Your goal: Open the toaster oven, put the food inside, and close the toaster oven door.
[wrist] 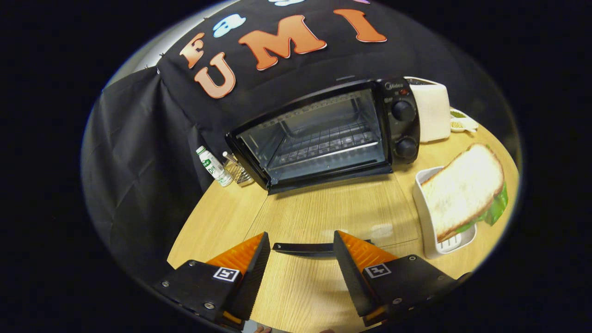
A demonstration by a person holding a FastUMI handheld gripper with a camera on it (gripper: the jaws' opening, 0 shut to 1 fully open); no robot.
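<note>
Hovering wide and empty over the lowered glass door, the tongs faced the toaster oven; the sandwich lay ahead to their right.

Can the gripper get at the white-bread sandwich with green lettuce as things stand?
Probably yes. The gripper has its jaws open and empty around the black door handle. The white-bread sandwich with green lettuce sits exposed in the white rectangular tray to their right, nothing between.
</note>
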